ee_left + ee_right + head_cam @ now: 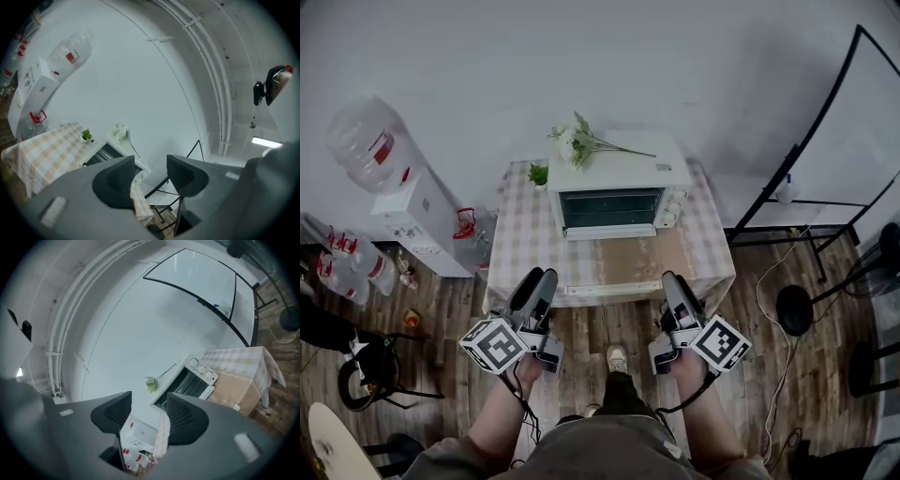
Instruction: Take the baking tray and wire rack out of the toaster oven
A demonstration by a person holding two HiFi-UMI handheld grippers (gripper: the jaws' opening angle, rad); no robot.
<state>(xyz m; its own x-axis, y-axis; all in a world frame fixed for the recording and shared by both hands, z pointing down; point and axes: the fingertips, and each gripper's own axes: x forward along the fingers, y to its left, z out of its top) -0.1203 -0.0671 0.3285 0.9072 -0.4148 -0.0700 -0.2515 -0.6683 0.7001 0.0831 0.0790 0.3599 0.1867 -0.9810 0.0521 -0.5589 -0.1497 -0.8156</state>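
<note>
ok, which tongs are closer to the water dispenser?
Left. The left tongs hover off the table's front edge, on the side of the water dispenser; the right tongs hover off the same edge, further from it.

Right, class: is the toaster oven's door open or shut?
Shut. The toaster oven shows its glass door upright and flush with the front; no flap folds down onto the table.

White toaster oven (619, 192), door closed
</note>
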